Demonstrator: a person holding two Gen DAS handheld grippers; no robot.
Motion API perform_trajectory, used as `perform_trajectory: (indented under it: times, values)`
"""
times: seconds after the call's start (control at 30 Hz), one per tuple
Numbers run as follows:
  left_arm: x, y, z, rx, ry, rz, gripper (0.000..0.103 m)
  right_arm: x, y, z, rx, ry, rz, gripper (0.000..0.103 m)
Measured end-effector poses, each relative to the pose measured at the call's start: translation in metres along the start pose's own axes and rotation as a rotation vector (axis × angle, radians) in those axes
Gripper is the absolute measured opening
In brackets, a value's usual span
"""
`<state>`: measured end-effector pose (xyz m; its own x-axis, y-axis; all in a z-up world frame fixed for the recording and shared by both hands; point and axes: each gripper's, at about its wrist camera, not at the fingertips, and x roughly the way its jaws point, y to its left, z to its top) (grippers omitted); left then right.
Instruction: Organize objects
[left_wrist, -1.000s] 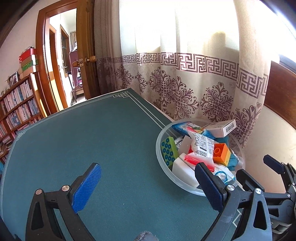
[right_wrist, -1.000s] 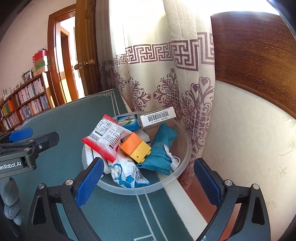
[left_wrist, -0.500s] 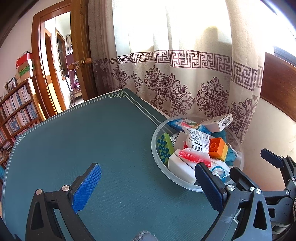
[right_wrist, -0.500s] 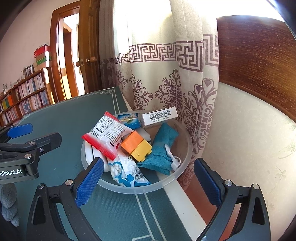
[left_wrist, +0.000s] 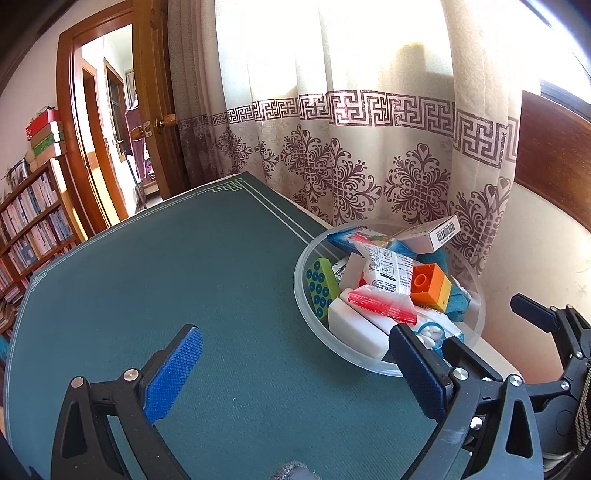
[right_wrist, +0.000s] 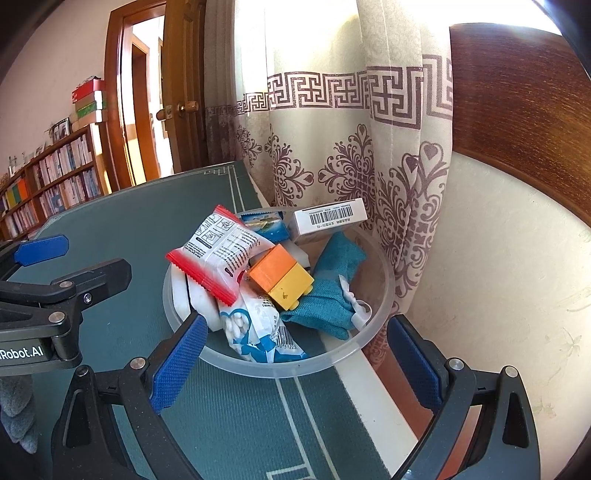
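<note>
A clear plastic bowl (right_wrist: 376, 321) (left_wrist: 306, 314) sits at the right edge of the green table mat. It holds a red-edged snack packet (right_wrist: 218, 254) (left_wrist: 388, 280), an orange and yellow brick (right_wrist: 280, 277) (left_wrist: 430, 286), a teal cloth (right_wrist: 332, 284), a white barcode box (right_wrist: 328, 219) (left_wrist: 432, 232), a green dotted block (left_wrist: 321, 288) and other packets. My right gripper (right_wrist: 295, 362) is open and empty, just in front of the bowl. My left gripper (left_wrist: 295, 369) is open and empty over the mat, left of the bowl.
A patterned curtain (left_wrist: 369, 147) hangs right behind the bowl. The table edge (right_wrist: 373, 391) and a wall lie to the right. A wooden door (left_wrist: 155, 110) and bookshelves (left_wrist: 33, 229) stand at the far left. The green mat (left_wrist: 166, 277) stretches to the left.
Both grippers have shifted slightly, so the bowl sits a little further left in the left view. The bowl's contents have not moved. Both grippers stay open.
</note>
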<state>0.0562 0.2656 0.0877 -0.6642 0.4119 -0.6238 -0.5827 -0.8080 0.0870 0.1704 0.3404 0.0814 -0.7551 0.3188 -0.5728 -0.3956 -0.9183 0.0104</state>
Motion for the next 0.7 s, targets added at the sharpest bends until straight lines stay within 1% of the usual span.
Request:
perform_trajectory:
  times: [0.7]
  values:
    - [0.0040, -0.0035, -0.0022, -0.005, 0.026, -0.030, 0.103, 0.0024, 0.0007, -0.0017, -0.002, 0.010, 0.001, 0.099]
